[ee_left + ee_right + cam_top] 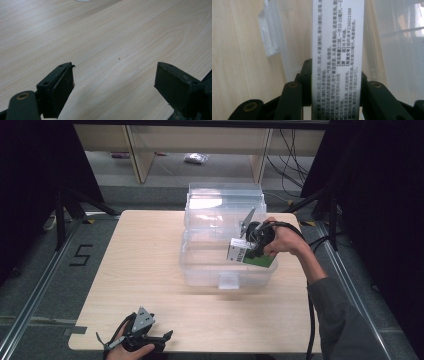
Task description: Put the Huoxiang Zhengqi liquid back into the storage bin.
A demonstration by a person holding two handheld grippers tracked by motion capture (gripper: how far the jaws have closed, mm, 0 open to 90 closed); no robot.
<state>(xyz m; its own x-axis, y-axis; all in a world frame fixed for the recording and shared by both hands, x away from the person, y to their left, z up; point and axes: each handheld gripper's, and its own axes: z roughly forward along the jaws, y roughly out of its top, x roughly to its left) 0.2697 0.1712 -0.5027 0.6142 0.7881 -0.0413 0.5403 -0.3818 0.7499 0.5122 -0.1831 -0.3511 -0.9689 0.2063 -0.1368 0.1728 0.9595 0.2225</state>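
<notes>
Left gripper (150, 338) idles at the table's (150, 265) near edge, jaws spread, nothing between them. Right gripper (252, 251) pinches the green-white box (250, 255) by its narrow sides, holding it over the clear bin (225, 270), presumably to drop it in.

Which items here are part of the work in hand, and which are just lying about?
In the job:
- right gripper
- white-and-green box, gripped
- clear plastic bin, lid open
- table

Lying about:
- left gripper, open, idle near the table's edge
- small bag on the floor
</notes>
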